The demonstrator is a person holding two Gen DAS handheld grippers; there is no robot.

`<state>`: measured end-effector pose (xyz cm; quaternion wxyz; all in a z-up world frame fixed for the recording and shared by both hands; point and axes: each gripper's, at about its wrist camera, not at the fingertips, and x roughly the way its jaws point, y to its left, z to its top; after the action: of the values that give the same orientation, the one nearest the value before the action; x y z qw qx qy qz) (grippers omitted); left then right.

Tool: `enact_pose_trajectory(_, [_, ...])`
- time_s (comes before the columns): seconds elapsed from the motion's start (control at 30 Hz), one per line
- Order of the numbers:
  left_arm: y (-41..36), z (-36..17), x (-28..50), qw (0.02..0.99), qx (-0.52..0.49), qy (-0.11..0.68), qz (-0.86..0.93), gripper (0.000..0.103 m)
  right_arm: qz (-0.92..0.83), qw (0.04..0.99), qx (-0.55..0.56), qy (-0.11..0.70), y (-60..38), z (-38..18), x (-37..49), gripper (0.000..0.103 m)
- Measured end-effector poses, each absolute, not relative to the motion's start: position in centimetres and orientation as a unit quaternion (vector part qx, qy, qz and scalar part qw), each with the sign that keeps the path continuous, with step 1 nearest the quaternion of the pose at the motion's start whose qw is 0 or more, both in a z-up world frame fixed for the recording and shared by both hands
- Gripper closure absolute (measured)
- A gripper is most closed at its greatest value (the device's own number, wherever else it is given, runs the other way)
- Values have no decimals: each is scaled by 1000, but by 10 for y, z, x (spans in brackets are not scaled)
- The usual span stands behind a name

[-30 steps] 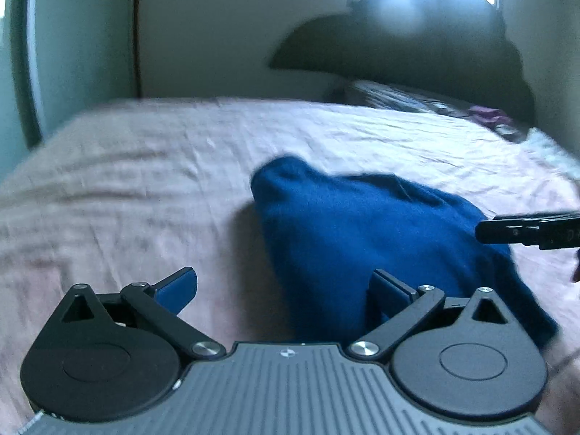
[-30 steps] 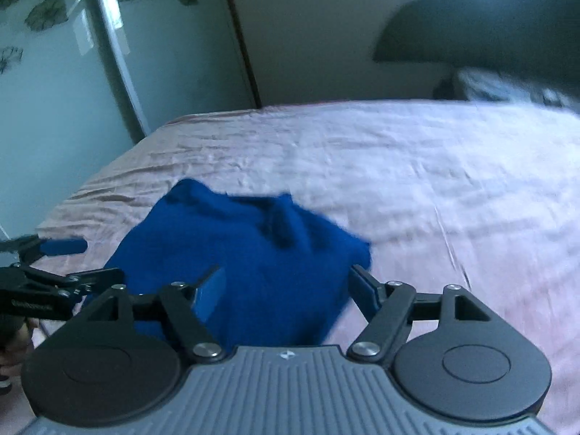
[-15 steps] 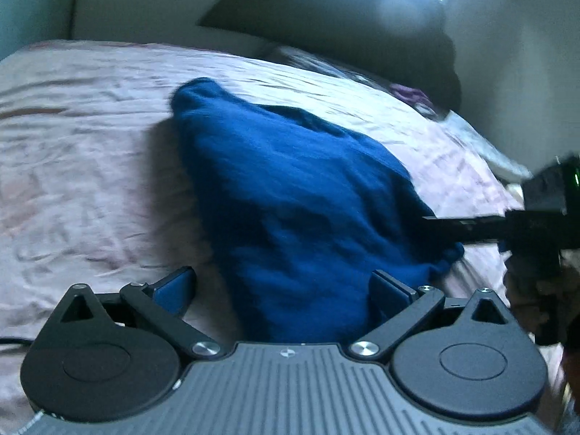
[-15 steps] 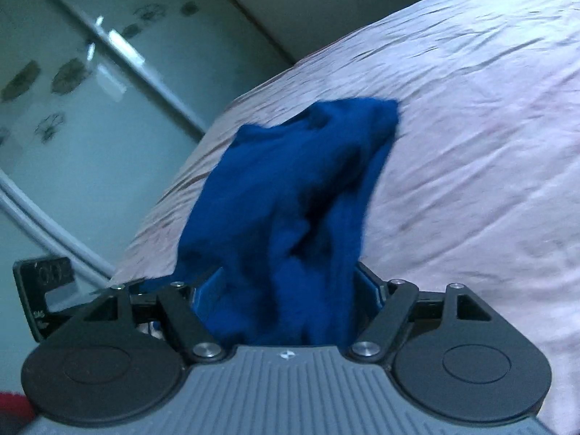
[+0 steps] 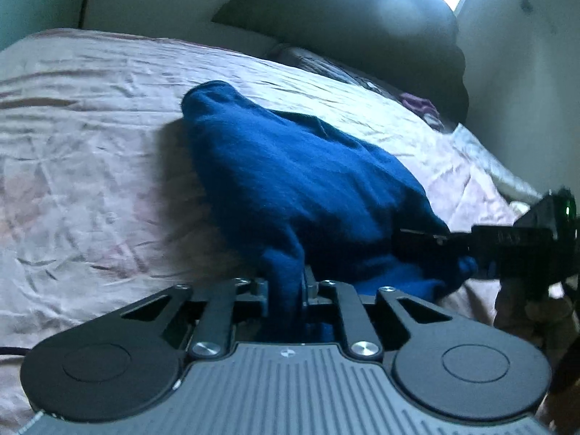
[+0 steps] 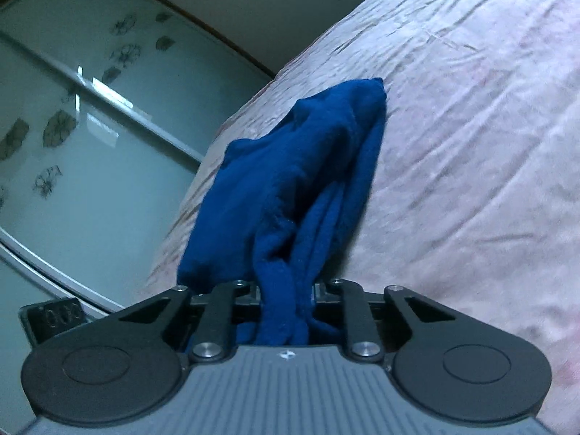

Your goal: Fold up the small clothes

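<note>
While both tools (image 5: 286, 291) (image 6: 286, 291) pinch blue garment (image 5: 301, 181), pillows (image 5: 362, 36) lie beyond.

1. My left gripper (image 5: 286, 291) has a grey ribbed housing with a small white mark at its front edge.
2. Either side of that housing sit black round discs, from which black link bars with silver screws run forward.
3. My right gripper (image 6: 286, 291) is built the same.
4. Both sets of fingers are black.
</note>
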<state>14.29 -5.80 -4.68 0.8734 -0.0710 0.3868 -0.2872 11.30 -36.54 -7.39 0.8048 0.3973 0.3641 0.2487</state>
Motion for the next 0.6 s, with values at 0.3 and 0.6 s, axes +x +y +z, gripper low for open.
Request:
enact_pose_trajectory(0.3, [-30,-22,135,890,-63,365,-268,89,263,801,392,370,-348,-65,103,87])
enact_pose_trajectory(0.6, [-38,-32,113,900,-36,377,-215,60,178,874,269,365,-336,-40,73,77])
